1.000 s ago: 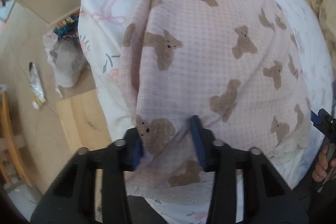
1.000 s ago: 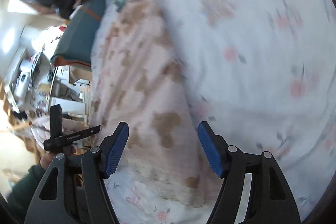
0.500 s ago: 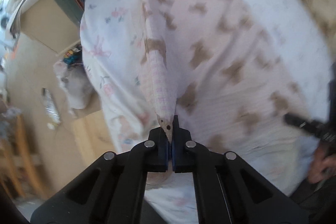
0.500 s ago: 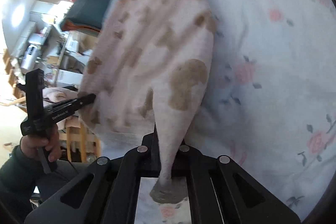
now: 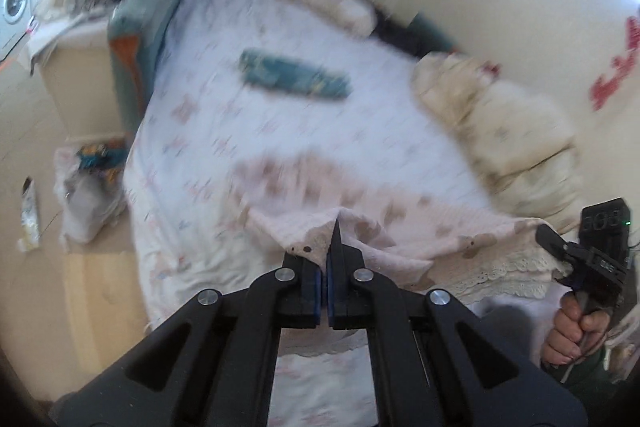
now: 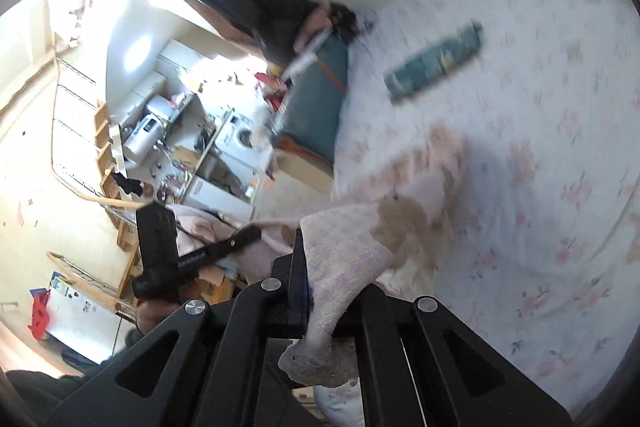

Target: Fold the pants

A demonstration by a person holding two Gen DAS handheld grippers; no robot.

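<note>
Fingers of the left gripper point(image 5: 325, 275) are clenched on the lace hem of the pants point(image 5: 400, 223); the right gripper point(image 6: 316, 291) pinches another hem corner. Probably both lift the near edge to carry it far over the floral bed sheet point(image 5: 280, 115), toward the teal cloth point(image 5: 294, 81).

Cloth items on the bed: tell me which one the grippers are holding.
The pink bear-print pants, pinched by both the left gripper and right gripper. The teal folded cloth lies untouched farther up the bed.
</note>
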